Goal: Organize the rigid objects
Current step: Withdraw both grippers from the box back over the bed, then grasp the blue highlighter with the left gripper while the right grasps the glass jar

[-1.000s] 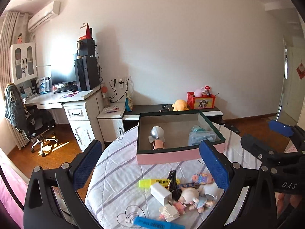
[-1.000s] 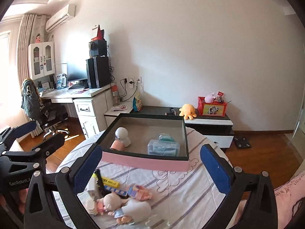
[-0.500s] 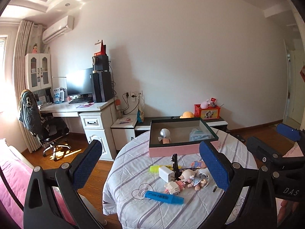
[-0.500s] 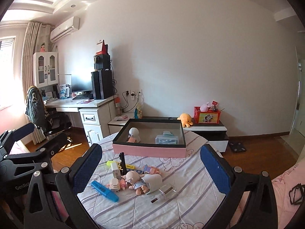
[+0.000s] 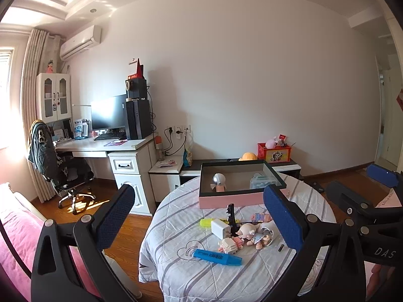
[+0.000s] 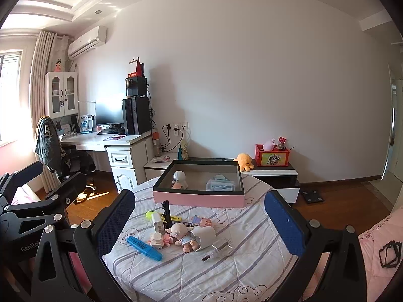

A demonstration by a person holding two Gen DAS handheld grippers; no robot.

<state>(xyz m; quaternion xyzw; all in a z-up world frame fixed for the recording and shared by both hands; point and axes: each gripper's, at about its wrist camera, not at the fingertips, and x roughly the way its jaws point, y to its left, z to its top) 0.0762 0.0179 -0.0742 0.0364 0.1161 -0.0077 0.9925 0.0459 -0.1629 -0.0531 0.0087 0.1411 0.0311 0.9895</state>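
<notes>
So far two things sit in the box (image 6: pixel 199 197); the toys (image 6: pixel 181 235) wait near. Both grippers' fingers (image 5: pixel 282 219) (image 6: pixel 283 222) gape wide, empty.

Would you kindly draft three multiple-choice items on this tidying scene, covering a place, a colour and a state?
1. Where does the blue highlighter pen lie?
A. inside the box
B. on the striped tablecloth, nearer the camera than the box
C. on the floor

2. What colour is the outer wall of the open rectangular box?
A. pink
B. yellow
C. white

3. How do the fingers of the right gripper stand?
A. shut on the pen
B. shut on nothing
C. spread wide, holding nothing

Answers:
1 B, since the pen rests on the round table's striped cloth with the other loose toys, outside the box.
2 A, since the side facing both cameras is pink under a dark rim.
3 C, since the two blue-padded fingers frame the scene far apart with nothing between them; the left gripper looks the same.
</notes>
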